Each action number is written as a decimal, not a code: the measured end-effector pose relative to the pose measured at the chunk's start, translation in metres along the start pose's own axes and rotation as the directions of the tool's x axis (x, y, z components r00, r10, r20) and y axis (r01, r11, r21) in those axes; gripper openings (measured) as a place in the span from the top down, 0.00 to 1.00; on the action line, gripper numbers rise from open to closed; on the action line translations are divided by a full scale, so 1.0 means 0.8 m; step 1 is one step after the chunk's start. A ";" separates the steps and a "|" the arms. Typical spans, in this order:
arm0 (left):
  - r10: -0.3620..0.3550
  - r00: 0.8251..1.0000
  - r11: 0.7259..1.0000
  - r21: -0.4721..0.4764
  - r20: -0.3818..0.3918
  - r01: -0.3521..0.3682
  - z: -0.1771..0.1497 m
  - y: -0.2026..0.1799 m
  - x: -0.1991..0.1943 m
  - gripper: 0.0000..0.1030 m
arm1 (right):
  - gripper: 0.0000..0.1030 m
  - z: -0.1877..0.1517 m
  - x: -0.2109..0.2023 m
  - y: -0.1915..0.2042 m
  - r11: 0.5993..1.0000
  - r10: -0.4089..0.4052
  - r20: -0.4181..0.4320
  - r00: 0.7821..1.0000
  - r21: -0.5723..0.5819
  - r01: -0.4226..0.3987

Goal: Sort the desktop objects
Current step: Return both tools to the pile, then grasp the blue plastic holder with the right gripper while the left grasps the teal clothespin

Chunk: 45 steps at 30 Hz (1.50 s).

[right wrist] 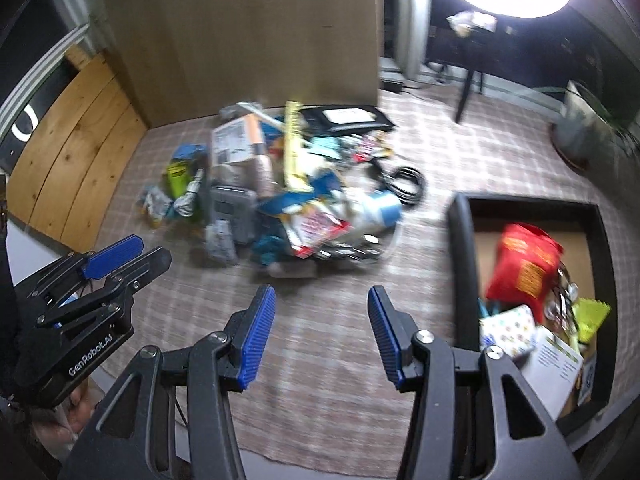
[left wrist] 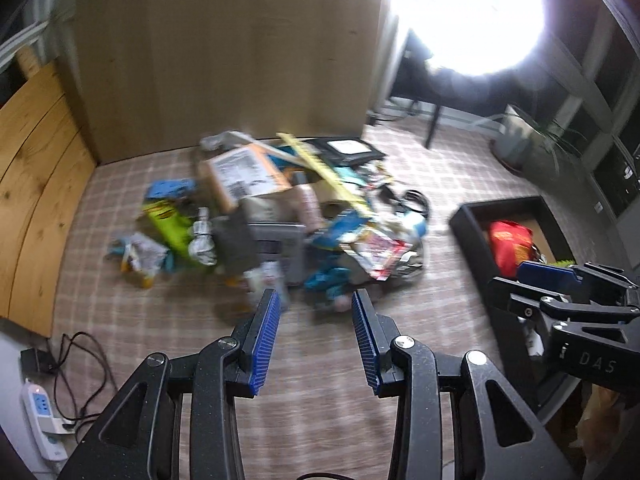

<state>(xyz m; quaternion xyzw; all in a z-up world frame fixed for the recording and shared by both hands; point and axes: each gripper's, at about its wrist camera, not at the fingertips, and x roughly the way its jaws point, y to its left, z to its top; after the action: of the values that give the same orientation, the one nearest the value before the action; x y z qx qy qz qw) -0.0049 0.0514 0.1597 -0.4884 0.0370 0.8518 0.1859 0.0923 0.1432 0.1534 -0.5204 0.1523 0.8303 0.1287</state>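
Left wrist view: left gripper (left wrist: 316, 300) jaws apart, nothing between them, hanging over plaid cloth (left wrist: 440, 184). Clutter pile (left wrist: 280, 216) lies just beyond its fingertips. Right gripper (right wrist: 322, 300) likewise parted and empty; pile ahead, black tray (right wrist: 460, 260) holding a red bag (right wrist: 524, 264) to its right. Frames blurred.
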 end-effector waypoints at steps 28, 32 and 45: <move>0.075 0.991 0.900 -0.420 -0.110 -0.115 0.050 0.315 0.095 0.67 | 0.54 0.219 0.198 0.258 0.923 0.102 -0.179 0.979 -0.351 -0.160; 0.045 0.987 0.877 -0.467 -0.155 -0.113 0.054 0.336 0.126 0.67 | 0.54 0.242 0.249 0.283 0.889 0.100 -0.247 0.964 -0.412 -0.198; 0.021 0.966 0.846 -0.510 -0.257 -0.154 0.065 0.341 0.188 0.67 | 0.48 0.260 0.346 0.320 0.789 0.041 -0.339 0.940 -0.566 -0.238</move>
<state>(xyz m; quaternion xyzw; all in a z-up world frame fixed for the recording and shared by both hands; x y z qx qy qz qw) -0.2120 -0.1467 0.0269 -0.6183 -0.1525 0.7710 0.0001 -0.2928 0.0032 0.0193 -0.6445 -0.0615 0.7509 -0.1304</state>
